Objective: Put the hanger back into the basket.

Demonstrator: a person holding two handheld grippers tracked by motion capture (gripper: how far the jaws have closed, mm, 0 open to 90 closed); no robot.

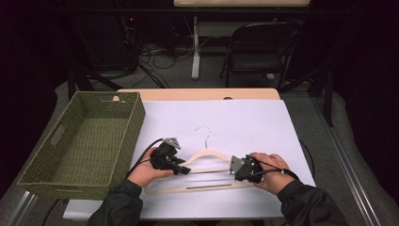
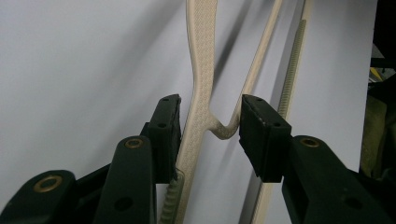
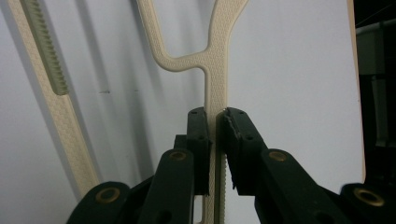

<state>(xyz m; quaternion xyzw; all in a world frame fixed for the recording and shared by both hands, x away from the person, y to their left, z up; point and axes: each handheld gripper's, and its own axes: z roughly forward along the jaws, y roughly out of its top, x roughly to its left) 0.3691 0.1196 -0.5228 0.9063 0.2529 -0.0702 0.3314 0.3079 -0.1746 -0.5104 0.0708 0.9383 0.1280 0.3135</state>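
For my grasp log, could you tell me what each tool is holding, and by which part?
The right tool is shut on the hanger at its right shoulder arm. The left tool is open, straddling the left arm, holding nothing.

This looks like a lab or recording studio. Black drapes darken the left and right edges of the frame. At top centre, loose cables (image 1: 160, 54) lie tangled on grey carpet beside a white table leg (image 1: 195, 47), and a black folding chair (image 1: 259, 49) stands at upper right. The table (image 1: 244, 117) in the middle is covered with a plain white sheet.
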